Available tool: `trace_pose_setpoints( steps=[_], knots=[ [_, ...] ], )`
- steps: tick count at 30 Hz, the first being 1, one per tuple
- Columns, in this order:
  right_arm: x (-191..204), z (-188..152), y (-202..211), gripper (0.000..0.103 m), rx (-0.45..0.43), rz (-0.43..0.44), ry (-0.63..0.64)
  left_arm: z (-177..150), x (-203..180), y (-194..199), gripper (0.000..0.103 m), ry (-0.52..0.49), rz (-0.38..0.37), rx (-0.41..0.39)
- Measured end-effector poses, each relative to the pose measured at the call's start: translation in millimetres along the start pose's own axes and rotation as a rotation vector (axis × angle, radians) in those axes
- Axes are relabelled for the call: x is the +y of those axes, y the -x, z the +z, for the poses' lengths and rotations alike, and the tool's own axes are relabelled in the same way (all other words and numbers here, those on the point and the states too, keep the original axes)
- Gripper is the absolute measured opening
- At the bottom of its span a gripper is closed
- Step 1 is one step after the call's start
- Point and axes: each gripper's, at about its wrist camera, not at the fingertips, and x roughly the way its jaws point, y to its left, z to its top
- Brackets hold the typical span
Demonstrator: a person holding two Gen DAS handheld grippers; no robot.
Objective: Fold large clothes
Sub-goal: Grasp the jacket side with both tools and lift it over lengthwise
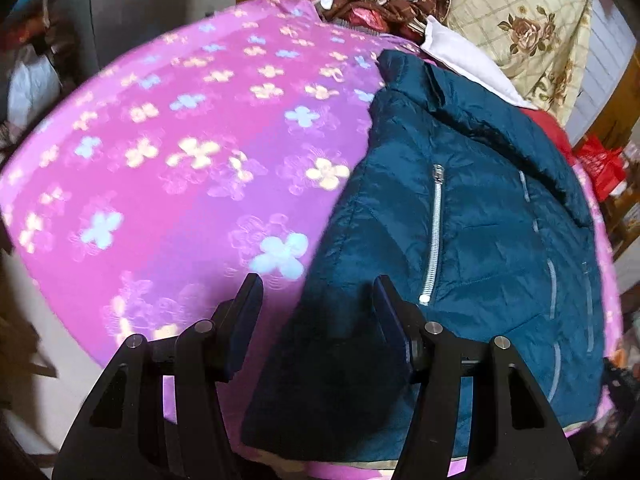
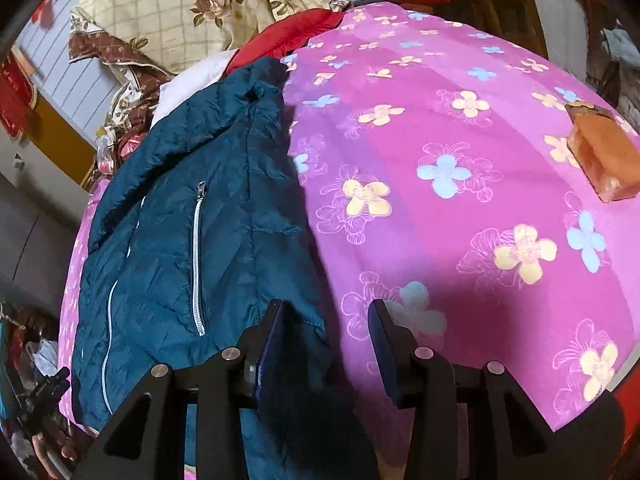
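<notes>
Pink flowered bedspread carries a teal jacket; left tongs and right tongs gape wide, empty.

A dark teal quilted jacket with silver zippers is seen on a pink-and-purple striped sheet printed with yellow and pale blue flowers. A cream checked pillow is patterned with brown roses. An orange-brown box is shown.
</notes>
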Motion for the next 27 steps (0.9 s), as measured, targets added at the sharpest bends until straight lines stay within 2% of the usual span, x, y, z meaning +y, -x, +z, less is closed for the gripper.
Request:
trace_pose_setpoints(
  steps=[7, 13, 20, 26, 27],
  knots=[
    [-2.7, 8.9, -2.8, 0.041, -0.009, -0.002, 0.001, 16.6, 18.8, -24.5, 0.057, 0.123, -0.233, 0.106],
    [-11.1, 16.8, -7.3, 0.041, 0.002, 0.012, -0.035, 14.8, 34.0, -31.4, 0.057, 0.22, -0.342, 0.142],
    [-15.9, 16.1, -12.6, 0.041, 0.039, 0.086, -0.069, 8.6, 40.9, -32.0, 0.057, 0.282, -0.445, 0.181],
    [-14.4, 10.0, -17.9, 0.041, 0.086, 0.212, -0.1, -0.8, 44.7, -32.5, 0.061, 0.331, -0.572, 0.212],
    [-14.2, 8.1, -20.2, 0.042, 0.106, 0.254, -0.111, -2.0, 46.9, -32.1, 0.061, 0.347, -0.595, 0.213]
  ],
)
